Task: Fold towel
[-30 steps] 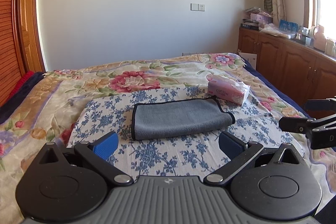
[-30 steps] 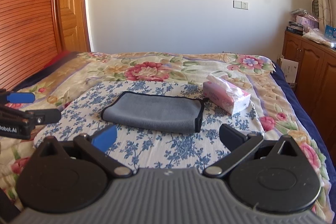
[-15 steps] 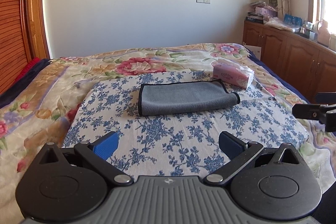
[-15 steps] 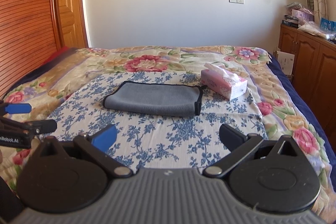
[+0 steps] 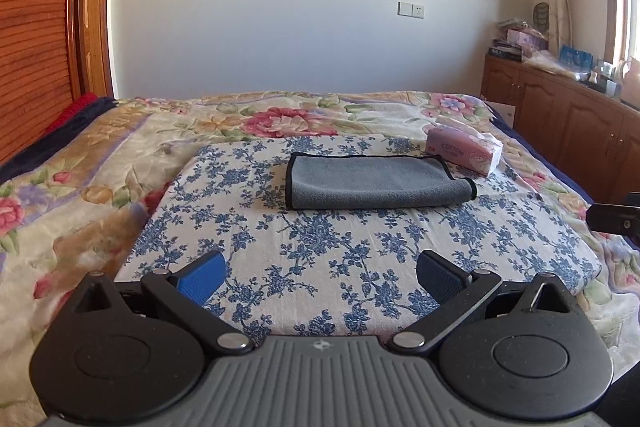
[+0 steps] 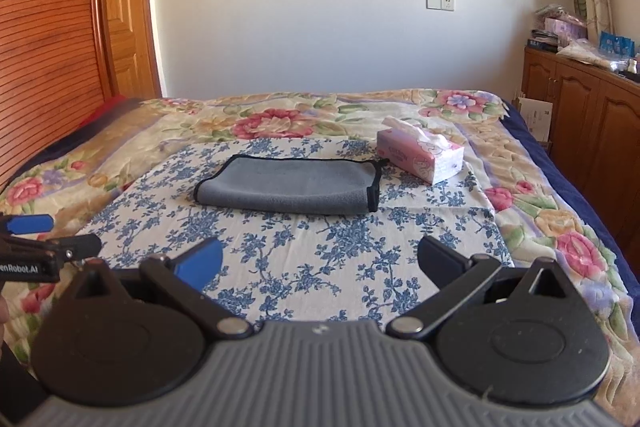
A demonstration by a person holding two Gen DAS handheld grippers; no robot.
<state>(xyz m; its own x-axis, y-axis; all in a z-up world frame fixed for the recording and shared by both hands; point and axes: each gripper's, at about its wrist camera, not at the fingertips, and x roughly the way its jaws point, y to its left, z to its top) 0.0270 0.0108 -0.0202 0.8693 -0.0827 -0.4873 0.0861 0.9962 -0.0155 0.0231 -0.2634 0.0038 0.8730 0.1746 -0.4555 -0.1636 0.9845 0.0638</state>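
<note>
A grey towel [image 5: 376,183] with black piping is seen lying folded on a blue-flowered cloth [image 5: 352,251] spread over a floral bedspread [image 5: 100,163]. Left of the towel, the left gripper [image 5: 320,273] is held low over the cloth's near edge, its fingers spread wide and empty, well short of the towel. To the towel's right, the right gripper [image 6: 320,259] is held likewise, fingers wide apart and nothing held. Just beyond the towel's right end a pink tissue box [image 6: 420,157] is set. The fold appears largely done; should another fold be wanted, the two corners of one short end would best be pinched together and carried evenly across, so that the piped edges meet. "COTTON" can be read on the tissue box, and part of a label ending "Robot.AI" on the left gripper's side in the right wrist view.
</note>
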